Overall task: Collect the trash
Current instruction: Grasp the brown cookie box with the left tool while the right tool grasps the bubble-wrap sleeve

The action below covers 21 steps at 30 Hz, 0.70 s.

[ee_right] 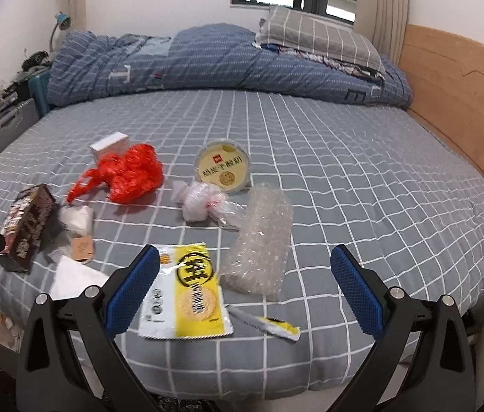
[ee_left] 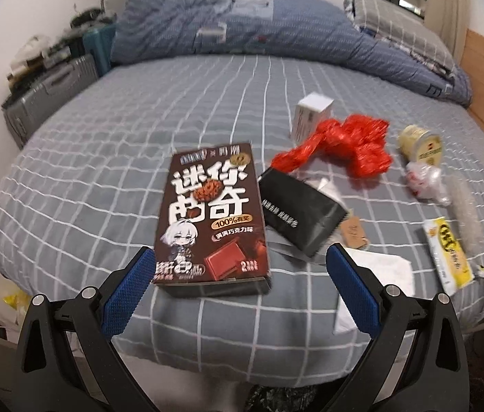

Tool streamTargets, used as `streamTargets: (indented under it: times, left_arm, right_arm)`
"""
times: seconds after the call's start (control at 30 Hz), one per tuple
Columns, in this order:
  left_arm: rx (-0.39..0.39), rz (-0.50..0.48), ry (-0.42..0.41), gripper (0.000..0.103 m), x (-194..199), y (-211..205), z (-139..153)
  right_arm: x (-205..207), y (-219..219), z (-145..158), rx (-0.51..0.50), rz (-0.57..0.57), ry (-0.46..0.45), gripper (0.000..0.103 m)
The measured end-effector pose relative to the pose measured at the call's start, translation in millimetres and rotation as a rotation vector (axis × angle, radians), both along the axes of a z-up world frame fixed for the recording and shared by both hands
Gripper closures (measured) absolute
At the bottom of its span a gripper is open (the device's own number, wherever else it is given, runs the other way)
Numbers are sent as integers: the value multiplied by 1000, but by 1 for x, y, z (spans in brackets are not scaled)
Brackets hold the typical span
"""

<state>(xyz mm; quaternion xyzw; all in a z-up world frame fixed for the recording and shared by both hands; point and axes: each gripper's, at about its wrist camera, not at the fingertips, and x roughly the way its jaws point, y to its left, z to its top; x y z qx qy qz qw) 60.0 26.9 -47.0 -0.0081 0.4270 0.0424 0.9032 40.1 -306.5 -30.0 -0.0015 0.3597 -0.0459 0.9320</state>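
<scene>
Trash lies scattered on a grey checked bed (ee_left: 104, 158). In the left wrist view a brown cookie box (ee_left: 211, 216) lies flat just ahead of my open left gripper (ee_left: 242, 257), its near end between the blue fingertips. Right of it are a black pouch (ee_left: 298, 213), a red plastic bag (ee_left: 348, 147), a white box (ee_left: 312, 115) and a round tin (ee_left: 422, 144). In the right wrist view my right gripper (ee_right: 242, 257) is open over a yellow snack wrapper (ee_right: 190, 295) and a bubble wrap piece (ee_right: 262, 240). A clear crumpled bag (ee_right: 204, 201) and the red plastic bag (ee_right: 128, 175) lie farther back.
A folded blue quilt (ee_right: 228, 61) and a grey pillow (ee_right: 314, 34) fill the far side of the bed. A wooden headboard (ee_right: 458, 99) runs along the right. Suitcases (ee_left: 49, 92) stand off the bed's left. A white tissue (ee_left: 375, 274) and a torn wrapper strip (ee_right: 266, 326) lie near the front edge.
</scene>
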Motion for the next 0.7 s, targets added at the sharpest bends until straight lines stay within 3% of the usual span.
streamTargets:
  times: [0.23, 0.63, 0.7]
  left_arm:
    - [-1, -15, 78, 6, 40, 11, -22]
    - [17, 31, 110, 6, 80, 35, -35]
    - [-19, 22, 139, 6, 87, 39, -40]
  right_arm:
    - [38, -13, -21, -7, -20, 66, 10]
    - [91, -32, -52, 52, -68, 176, 18]
    - [95, -31, -55, 52, -65, 189, 19]
